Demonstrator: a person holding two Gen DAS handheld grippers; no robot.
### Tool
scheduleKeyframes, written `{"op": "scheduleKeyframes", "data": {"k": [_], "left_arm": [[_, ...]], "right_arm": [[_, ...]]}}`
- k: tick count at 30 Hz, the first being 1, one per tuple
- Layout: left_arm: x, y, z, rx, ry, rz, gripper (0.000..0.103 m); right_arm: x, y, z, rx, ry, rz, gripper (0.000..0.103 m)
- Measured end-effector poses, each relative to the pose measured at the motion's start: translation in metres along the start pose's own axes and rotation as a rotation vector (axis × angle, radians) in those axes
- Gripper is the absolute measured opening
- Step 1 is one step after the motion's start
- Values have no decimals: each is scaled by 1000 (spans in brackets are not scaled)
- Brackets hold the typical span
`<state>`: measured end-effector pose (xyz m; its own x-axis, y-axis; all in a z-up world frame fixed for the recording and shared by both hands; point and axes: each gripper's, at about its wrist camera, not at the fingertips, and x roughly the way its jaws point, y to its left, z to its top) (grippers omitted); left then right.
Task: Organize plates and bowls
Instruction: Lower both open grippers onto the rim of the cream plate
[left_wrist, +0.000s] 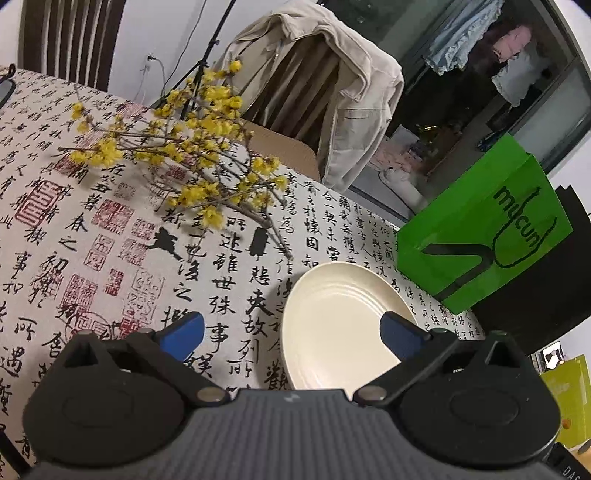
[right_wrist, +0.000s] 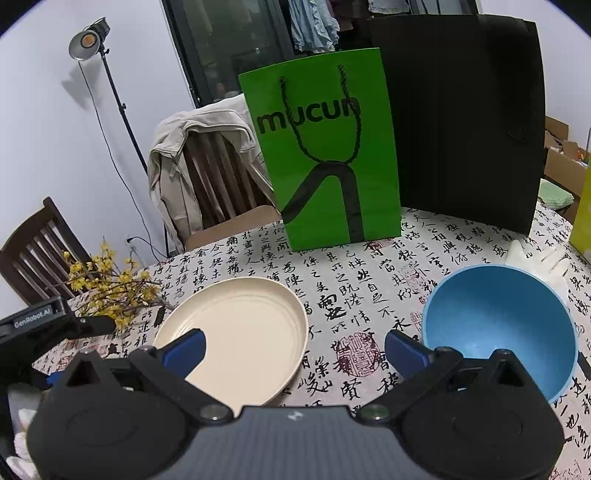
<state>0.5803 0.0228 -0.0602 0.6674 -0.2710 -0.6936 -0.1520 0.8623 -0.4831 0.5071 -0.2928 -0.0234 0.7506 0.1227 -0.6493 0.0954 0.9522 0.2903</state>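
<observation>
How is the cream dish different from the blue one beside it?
The cream plate is shallow and wide with ridged rings inside; the blue bowl is deep with smooth walls. The plate lies toward the left, the bowl toward the right. Both are empty, upright on the tablecloth, and untouched.

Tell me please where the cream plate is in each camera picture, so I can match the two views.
Left wrist view: the cream plate lies lower right of centre, partly behind the right fingertip.
Right wrist view: the plate lies lower left of centre, left of the blue bowl.
Shared landmark: the green bag behind the plate.
</observation>
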Motion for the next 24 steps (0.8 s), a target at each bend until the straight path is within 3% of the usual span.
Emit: {"op": "scheduleKeyframes", "data": {"k": [17, 24], "left_arm": [[18, 4, 2, 51, -54, 27, 103], [37, 15, 2, 36, -30, 1, 103]], "right_arm": [[25, 16, 3, -52, 7, -8, 103], [39, 15, 6, -88, 20, -16, 103]]}}
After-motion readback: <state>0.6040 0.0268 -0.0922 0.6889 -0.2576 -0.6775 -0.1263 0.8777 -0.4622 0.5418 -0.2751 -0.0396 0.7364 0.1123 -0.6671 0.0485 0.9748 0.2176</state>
